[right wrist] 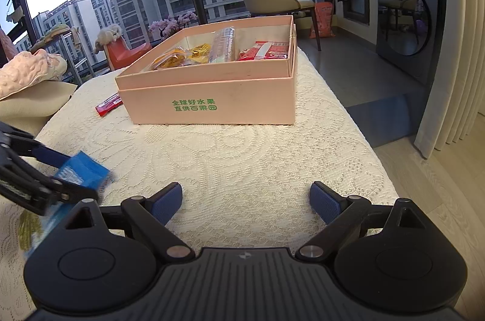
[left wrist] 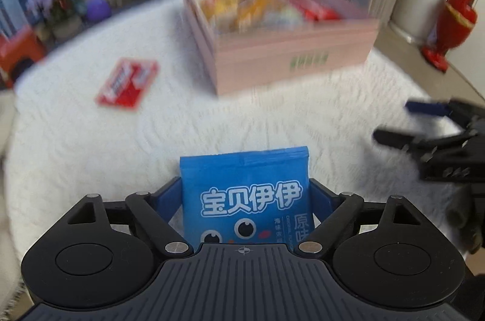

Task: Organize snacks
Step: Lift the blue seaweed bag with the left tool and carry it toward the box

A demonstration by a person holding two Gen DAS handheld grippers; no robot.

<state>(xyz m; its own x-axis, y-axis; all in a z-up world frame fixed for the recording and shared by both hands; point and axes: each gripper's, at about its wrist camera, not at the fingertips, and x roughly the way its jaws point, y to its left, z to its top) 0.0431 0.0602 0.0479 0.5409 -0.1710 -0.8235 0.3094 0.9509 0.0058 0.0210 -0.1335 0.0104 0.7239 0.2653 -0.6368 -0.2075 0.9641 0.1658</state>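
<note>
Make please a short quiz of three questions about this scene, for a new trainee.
1. True or false: the left tongs are shut on the blue snack packet.
2. Multiple choice: where does the red packet lie? A) inside the pink box; B) on the white lace cover, outside the box; C) between the right tongs.
3. Fill in: the right tongs are ____ and hold nothing.

Key: 1 true; 2 B; 3 open.
</note>
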